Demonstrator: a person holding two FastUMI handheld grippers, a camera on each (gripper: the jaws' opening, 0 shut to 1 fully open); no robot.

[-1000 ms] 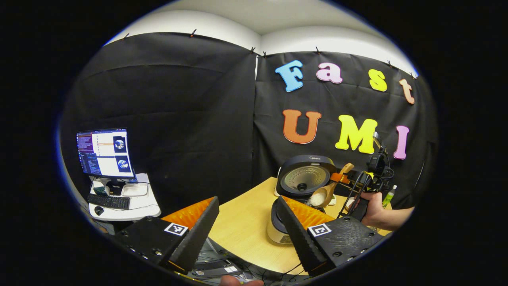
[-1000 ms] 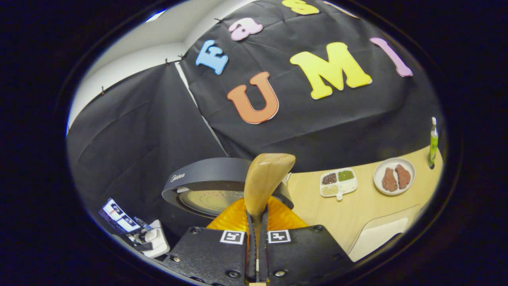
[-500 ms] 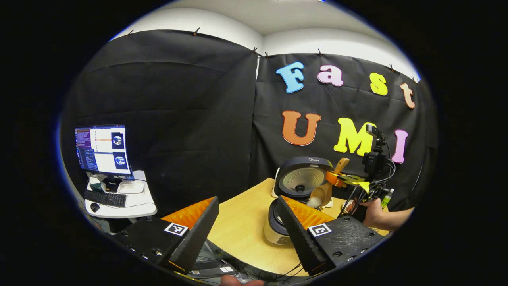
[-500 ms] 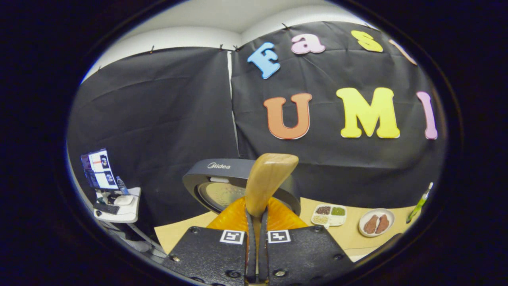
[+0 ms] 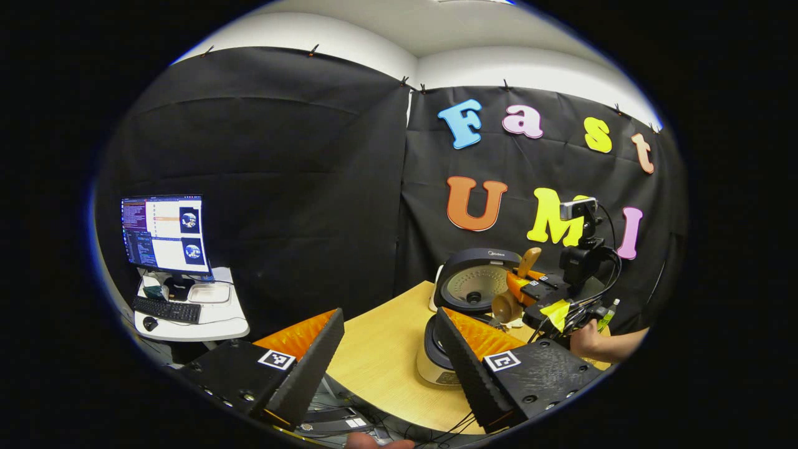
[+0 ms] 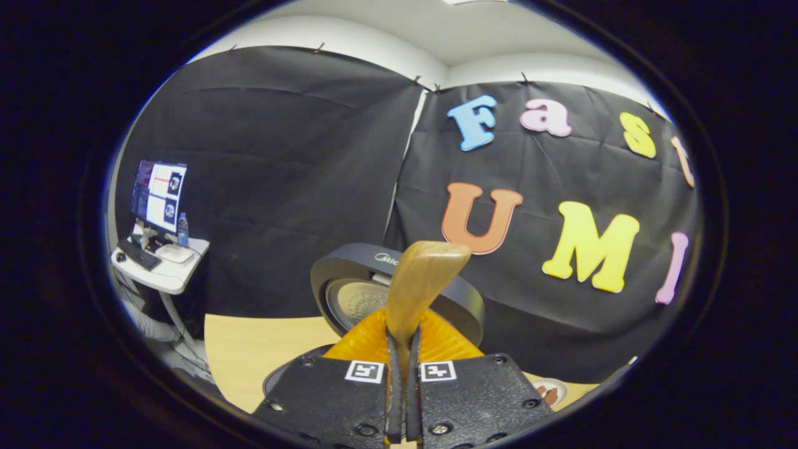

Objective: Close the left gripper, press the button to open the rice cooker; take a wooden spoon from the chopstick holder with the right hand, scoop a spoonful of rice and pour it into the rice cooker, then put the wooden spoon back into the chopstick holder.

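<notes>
The rice cooker stands on the wooden table with its round lid raised. My left gripper is open and holds nothing, low in front of the cooker. A hand holds my right gripper over the cooker. It is shut on the wooden spoon, whose bowl hangs down above the pot with its back toward me. In the right gripper view, the right gripper clamps the spoon handle, which sticks up before the lid. The spoon's bowl is hidden there.
A monitor with a keyboard sits on a white side table to the left, off the wooden table. A green bottle stands behind the right gripper. A plate with brown food lies at the lower right of the right gripper view.
The right gripper has turned over the cooker, so the spoon's bowl, which showed rice, now tips down. The right gripper view has swung left. The left gripper has stayed open and nearly still.
</notes>
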